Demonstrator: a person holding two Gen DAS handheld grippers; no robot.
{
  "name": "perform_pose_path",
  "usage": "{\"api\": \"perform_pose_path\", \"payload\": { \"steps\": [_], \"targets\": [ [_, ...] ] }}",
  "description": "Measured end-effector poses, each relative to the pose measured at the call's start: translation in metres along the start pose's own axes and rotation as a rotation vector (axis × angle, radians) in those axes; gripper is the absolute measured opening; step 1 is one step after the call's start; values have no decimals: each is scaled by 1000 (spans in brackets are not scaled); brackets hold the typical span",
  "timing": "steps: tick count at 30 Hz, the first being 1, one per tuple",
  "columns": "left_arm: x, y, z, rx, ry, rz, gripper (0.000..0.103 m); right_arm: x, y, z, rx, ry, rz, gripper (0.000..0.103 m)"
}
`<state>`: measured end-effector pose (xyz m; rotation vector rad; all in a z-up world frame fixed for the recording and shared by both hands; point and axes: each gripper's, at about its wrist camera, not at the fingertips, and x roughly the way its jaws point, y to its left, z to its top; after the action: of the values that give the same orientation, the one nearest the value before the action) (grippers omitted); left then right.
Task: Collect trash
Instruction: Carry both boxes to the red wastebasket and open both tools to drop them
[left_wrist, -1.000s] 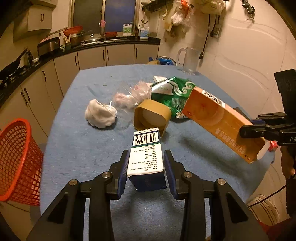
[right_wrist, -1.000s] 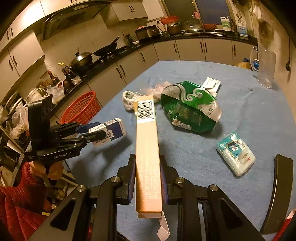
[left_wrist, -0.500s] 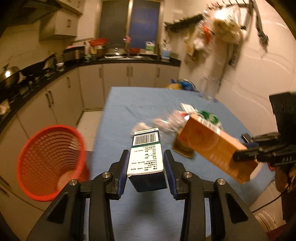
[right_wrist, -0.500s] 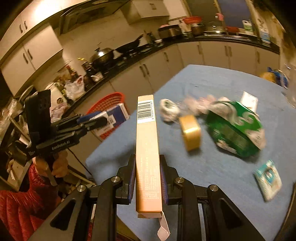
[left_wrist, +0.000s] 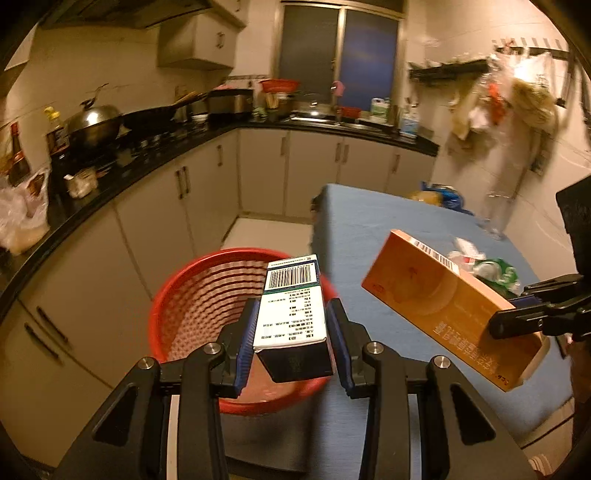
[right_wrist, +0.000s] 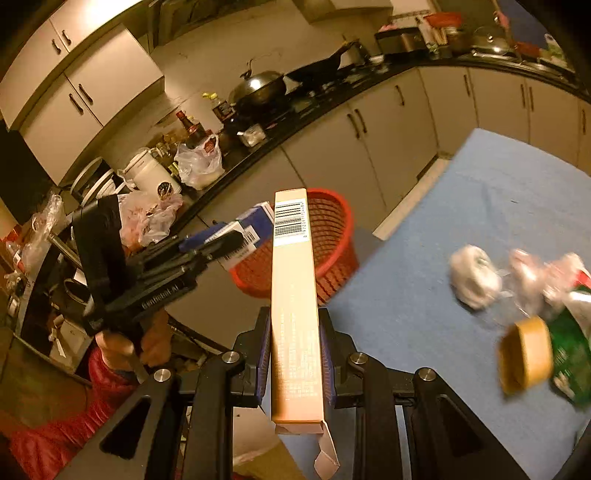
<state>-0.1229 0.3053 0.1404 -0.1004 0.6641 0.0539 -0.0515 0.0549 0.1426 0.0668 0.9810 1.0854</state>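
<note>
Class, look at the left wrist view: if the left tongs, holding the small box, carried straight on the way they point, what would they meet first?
Most likely the red basket: the left tongs, gripping the blue-and-white box, point down into its open mouth. Depth is hard to judge.

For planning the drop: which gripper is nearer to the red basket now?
Left. The left gripper holds its blue box over the red basket; the right gripper, holding the orange box, is off to the side, above the table edge.

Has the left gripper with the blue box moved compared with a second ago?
Yes. The left gripper carried the blue box off the table toward the red basket.
</note>
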Motion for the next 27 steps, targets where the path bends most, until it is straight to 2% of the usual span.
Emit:
{"api": "perform_pose_path", "payload": {
  "steps": [6, 13, 23, 24, 26, 27],
  "targets": [
    [28, 30, -7, -36, 64, 44, 36, 55, -4, 35, 66, 69, -9, 25],
    [52, 49, -9, -62, 99, 52, 36, 106, -10, 64, 122, 120, -10, 25],
    [62, 54, -16, -61, 112, 49, 37, 137, -18, 76, 166, 159, -40, 28],
    [61, 54, -16, -62, 110, 46, 38, 137, -19, 77, 166, 155, -42, 30],
    [61, 56, -15, -75, 108, 46, 56, 137, -20, 78, 179, 148, -41, 36],
    [59, 57, -15, -80, 97, 46, 56, 136, -20, 79, 181, 139, -36, 39]
  ]
}}
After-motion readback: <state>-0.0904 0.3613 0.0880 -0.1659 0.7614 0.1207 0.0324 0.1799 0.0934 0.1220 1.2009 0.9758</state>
